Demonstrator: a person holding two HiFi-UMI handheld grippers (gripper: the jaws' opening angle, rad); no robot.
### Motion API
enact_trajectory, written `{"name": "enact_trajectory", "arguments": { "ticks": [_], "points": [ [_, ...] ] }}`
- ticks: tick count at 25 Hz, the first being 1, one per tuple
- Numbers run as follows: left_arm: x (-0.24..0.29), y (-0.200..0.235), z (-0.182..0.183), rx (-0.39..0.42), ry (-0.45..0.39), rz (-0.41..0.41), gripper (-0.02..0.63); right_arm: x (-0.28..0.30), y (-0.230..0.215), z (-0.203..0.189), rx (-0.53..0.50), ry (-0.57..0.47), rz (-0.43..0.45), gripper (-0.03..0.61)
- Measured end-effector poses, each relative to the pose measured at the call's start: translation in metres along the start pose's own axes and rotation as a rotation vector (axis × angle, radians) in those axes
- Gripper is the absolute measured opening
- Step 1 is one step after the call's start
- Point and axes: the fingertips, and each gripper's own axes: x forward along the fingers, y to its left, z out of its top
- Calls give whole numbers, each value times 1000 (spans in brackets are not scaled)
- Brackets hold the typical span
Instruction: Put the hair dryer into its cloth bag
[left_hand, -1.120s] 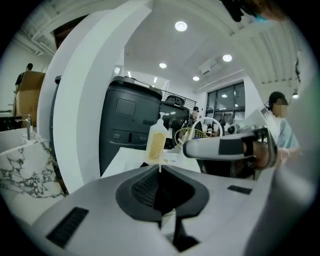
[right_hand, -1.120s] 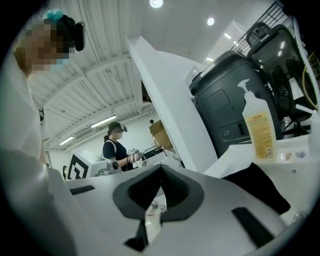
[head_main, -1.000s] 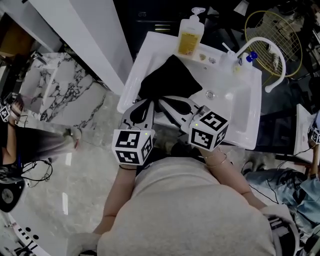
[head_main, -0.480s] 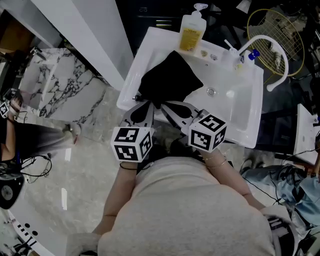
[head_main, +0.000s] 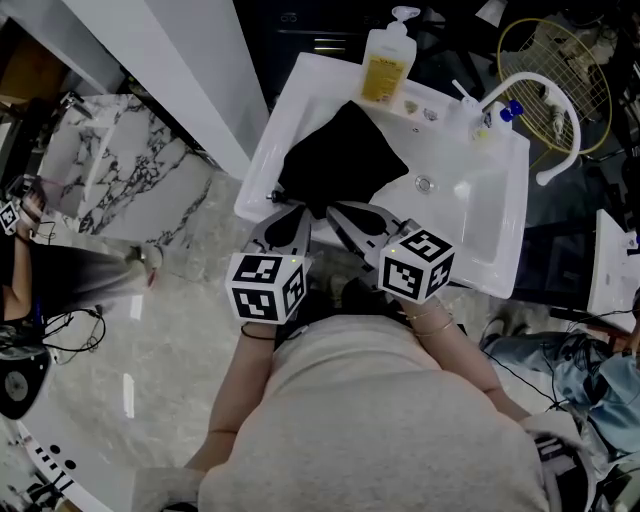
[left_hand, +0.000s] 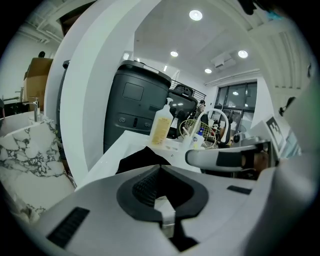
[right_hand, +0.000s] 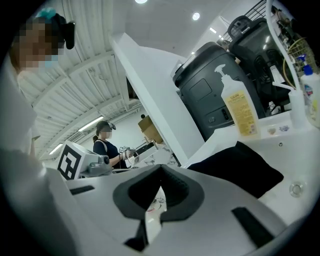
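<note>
Left gripper (head_main: 296, 207): jaws pressed together with nothing between them; its tips sit just at the near-left edge of the bag, and we cannot tell whether they touch it.
Right gripper (head_main: 332, 208): also closed and empty; it angles in toward 10 o'clock, so both sets of tips meet by the bag's near corner.
Cloth bag (head_main: 340, 160): black, lying flat over the left part of the white sink (head_main: 475, 225). From either set of tips, its bulk lies at about 12 o'clock in the head view.
Long axis: we judge it runs roughly from 7 to 1 o'clock, away from us.
Nearer hand: neither clearly — both are equally close, so we judge either could take an edge.
Hair dryer: we find it in no view; we cannot tell whether it lies under or inside the cloth.
Beyond: a soap bottle (head_main: 384, 62) stands at 12 o'clock past the bag, and the faucet (head_main: 540, 105) at 2 o'clock.
</note>
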Motion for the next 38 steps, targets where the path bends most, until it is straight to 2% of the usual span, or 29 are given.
{"name": "enact_trajectory", "arguments": {
  "ticks": [7,12,31,38],
  "points": [
    [5,-1,-4,-6,20,-6,8,0,-6,-1,13,8,-1,-2],
    [7,-4,-4,37,28,0,8,-1,-10,1,20,1,-7,-2],
    [9,0,-10,-24,42,-9,8,1,-10,-9,-5,27,-25,-2],
    [9,-1,-10,-22,53,-11,8,-1,-15,-6,32,8,-37,-2]
  ]
}}
